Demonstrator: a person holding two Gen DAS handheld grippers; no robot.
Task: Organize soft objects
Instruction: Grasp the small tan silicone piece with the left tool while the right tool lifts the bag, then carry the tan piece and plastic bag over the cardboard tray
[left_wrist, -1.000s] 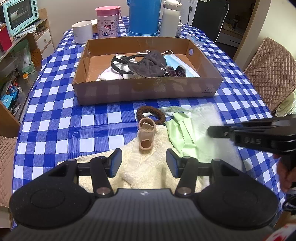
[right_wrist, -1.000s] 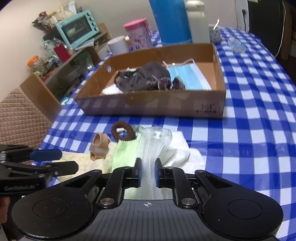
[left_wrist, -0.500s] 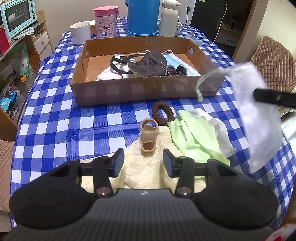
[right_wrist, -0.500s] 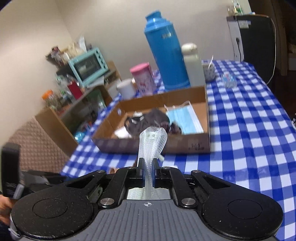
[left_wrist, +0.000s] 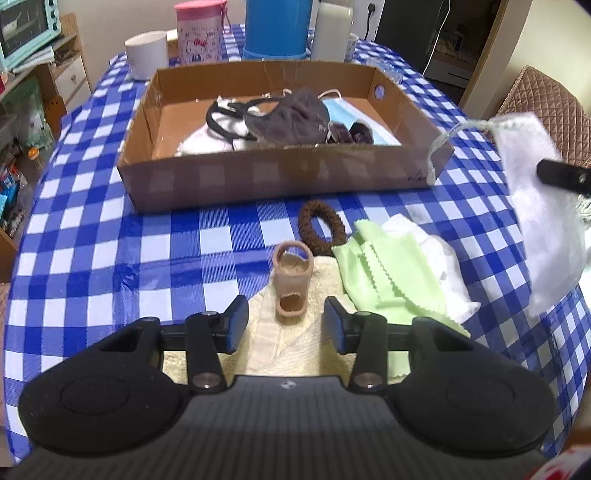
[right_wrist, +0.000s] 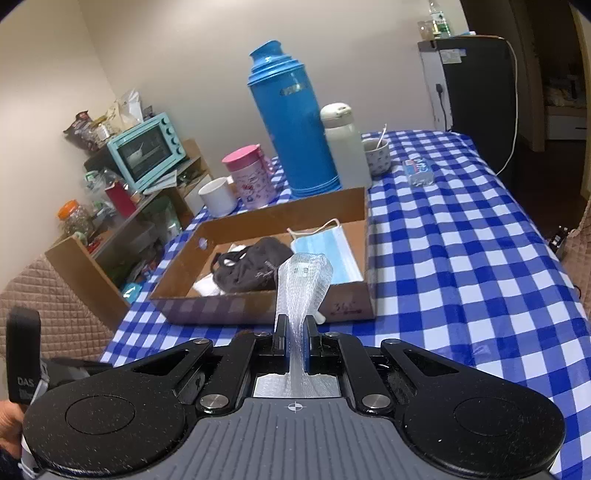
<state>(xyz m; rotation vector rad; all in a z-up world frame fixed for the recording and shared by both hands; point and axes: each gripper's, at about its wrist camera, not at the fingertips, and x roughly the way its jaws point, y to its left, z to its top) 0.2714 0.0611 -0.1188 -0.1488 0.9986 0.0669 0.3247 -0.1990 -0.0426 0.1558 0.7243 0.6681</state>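
Note:
My right gripper (right_wrist: 294, 345) is shut on a white mesh cloth (right_wrist: 303, 284) and holds it in the air in front of the cardboard box (right_wrist: 258, 308). In the left wrist view the cloth (left_wrist: 543, 221) hangs at the right, beyond the box's (left_wrist: 280, 181) right corner. The box holds a dark grey mask (left_wrist: 291, 118), a blue face mask (left_wrist: 351, 118) and white cloth. My left gripper (left_wrist: 282, 323) is open and empty, low over a cream towel (left_wrist: 295, 332) with a beige toe sleeve (left_wrist: 291, 280). Beside them lie a brown scrunchie (left_wrist: 321, 227), a green cloth (left_wrist: 384, 273) and a white cloth (left_wrist: 439, 258).
Behind the box stand a blue thermos (right_wrist: 291, 122), a white bottle (right_wrist: 341, 144), a pink cup (right_wrist: 249, 177), a white mug (right_wrist: 218, 195) and a small cup (right_wrist: 376, 155). A shelf with a teal oven (right_wrist: 147, 151) is at the left. A quilted chair (left_wrist: 539, 110) is at the right.
My right gripper has lifted the mesh cloth off the pile and carried it up towards the box's right corner. My left gripper has edged forward over the towel, still open.

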